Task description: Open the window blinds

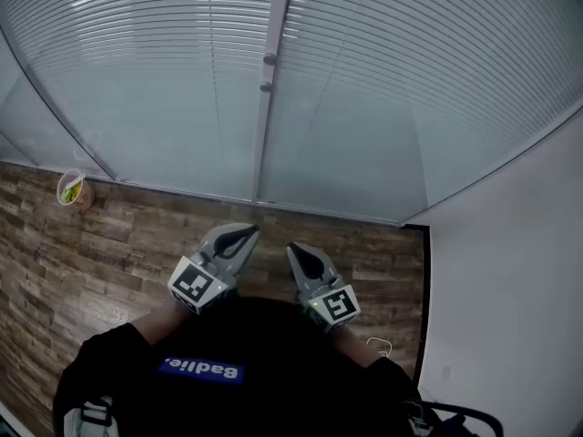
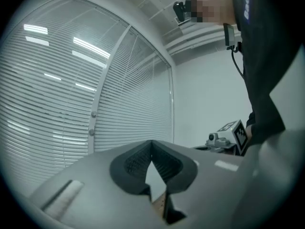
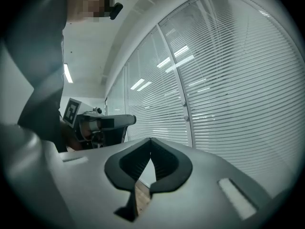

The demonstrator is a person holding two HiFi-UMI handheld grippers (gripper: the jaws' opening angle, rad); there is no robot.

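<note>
Two hand-held grippers faced a window wall covered by lowered blinds.

Head view: the window blinds (image 1: 137, 62) filled the picture from 10 to 2 o'clock, split by a pale upright post (image 1: 264, 144) bearing two small knobs (image 1: 269, 59). Below them lay a wooden floor (image 1: 64, 262), with a small cup (image 1: 72, 189) at 9 o'clock near the foot of the blinds and a white wall (image 1: 510, 271) at 4 o'clock. The left gripper (image 1: 248, 234) and right gripper (image 1: 293, 249) sat side by side just below centre, apart from the blinds, above the person's dark top (image 1: 255, 344).

Left gripper view: its jaws were pressed together, tips meeting, nothing between them. The blinds spread from 9 to 12 o'clock, with the right gripper at 3 o'clock.

Right gripper view: its jaws were likewise together and empty. The blinds ran from 12 to 3 o'clock, with the left gripper at 9 o'clock.
</note>
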